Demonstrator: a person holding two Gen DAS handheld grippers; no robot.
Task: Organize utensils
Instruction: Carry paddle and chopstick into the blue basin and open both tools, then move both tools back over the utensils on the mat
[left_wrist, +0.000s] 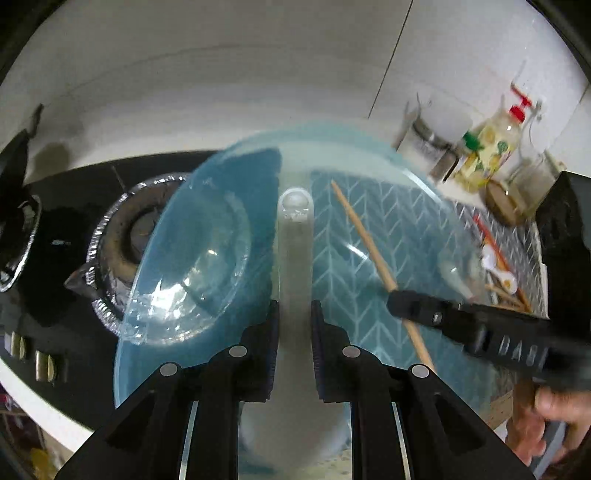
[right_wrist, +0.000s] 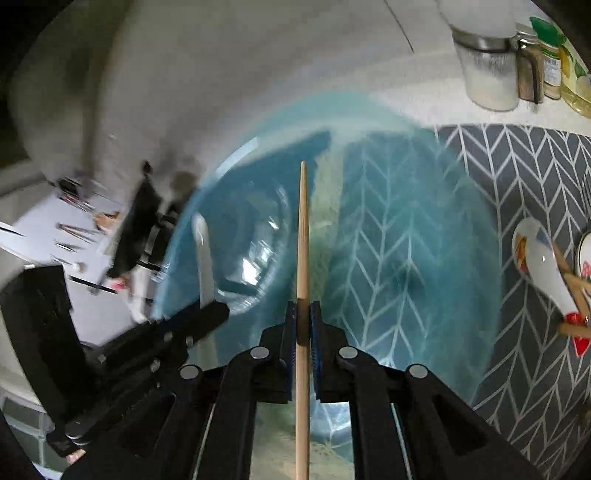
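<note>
left tongs (left_wrist: 294, 350): matte black plastic arms, round silver pivot pins, blue ribbed pads | right tongs (right_wrist: 304, 347): same build, pale raised lettering along one arm | bare-skinned hand (left_wrist: 550, 417) on handle

A bowl (left_wrist: 192, 258) is seen ahead of both grippers, above a patterned mat (right_wrist: 524, 177) and a stove burner (left_wrist: 125, 236) to its left. Spoons and chopsticks (right_wrist: 546, 273) are laid on the mat to the right. Jars and bottles (left_wrist: 476, 155) are lined along the wall behind the mat.
</note>
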